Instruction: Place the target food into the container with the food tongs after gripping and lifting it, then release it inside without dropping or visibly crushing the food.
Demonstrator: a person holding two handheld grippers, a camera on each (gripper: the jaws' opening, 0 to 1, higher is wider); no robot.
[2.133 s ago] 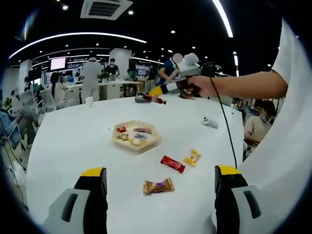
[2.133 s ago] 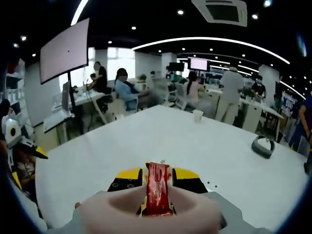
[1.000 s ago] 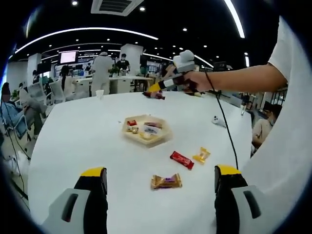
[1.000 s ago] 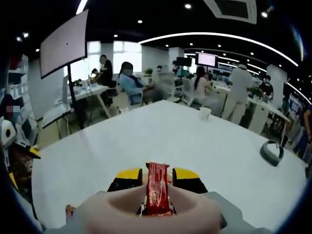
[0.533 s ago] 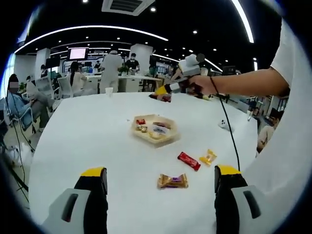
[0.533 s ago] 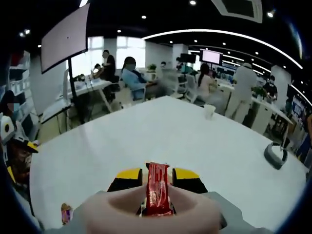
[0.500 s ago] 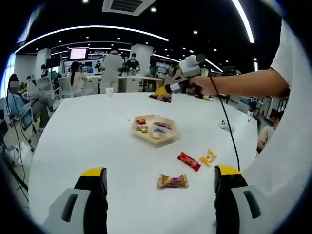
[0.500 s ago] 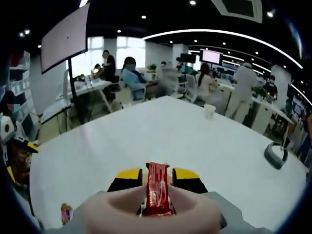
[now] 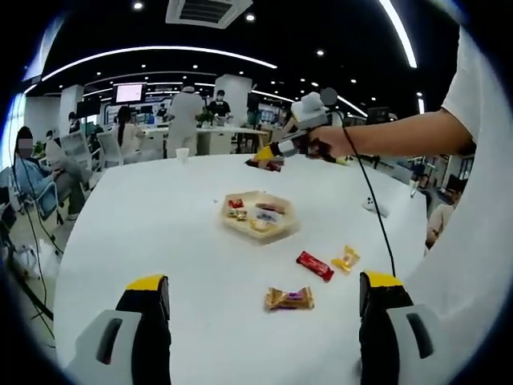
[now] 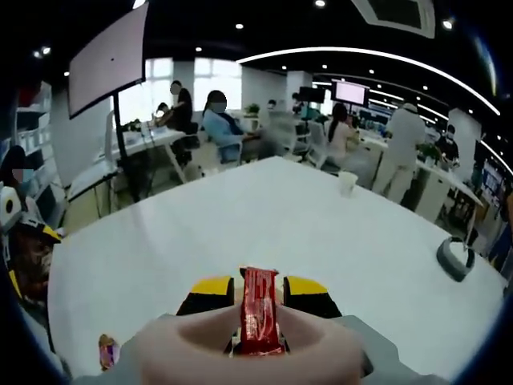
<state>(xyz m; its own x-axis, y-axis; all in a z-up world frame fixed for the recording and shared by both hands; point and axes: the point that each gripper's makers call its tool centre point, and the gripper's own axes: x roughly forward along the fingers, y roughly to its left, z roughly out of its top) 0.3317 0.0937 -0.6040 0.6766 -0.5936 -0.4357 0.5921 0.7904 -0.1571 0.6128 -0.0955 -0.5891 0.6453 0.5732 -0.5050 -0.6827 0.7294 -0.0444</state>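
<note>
My right gripper [image 10: 258,298] is shut on a red candy bar [image 10: 258,317] that stands up between its yellow-tipped jaws. In the left gripper view the same right gripper [image 9: 267,158] is held out by a hand above and beyond the pale hexagonal tray [image 9: 258,225], which holds several small sweets. On the white table [image 9: 160,233] in front of the tray lie a red bar [image 9: 315,265], a yellow candy [image 9: 346,260] and a brown-wrapped candy [image 9: 288,299]. My left gripper [image 9: 264,321] hovers low over the table's near part, open, nothing between its jaws.
A small white device [image 9: 374,206] lies right of the tray, with a black cable [image 9: 377,224] hanging from the right gripper. A paper cup [image 10: 348,184] and a grey headset [image 10: 454,260] sit at the far table edge. People and desks fill the office behind.
The left gripper view has shifted a little, so the tray and candies sit slightly further right and lower. The right gripper still holds the red bar above the table.
</note>
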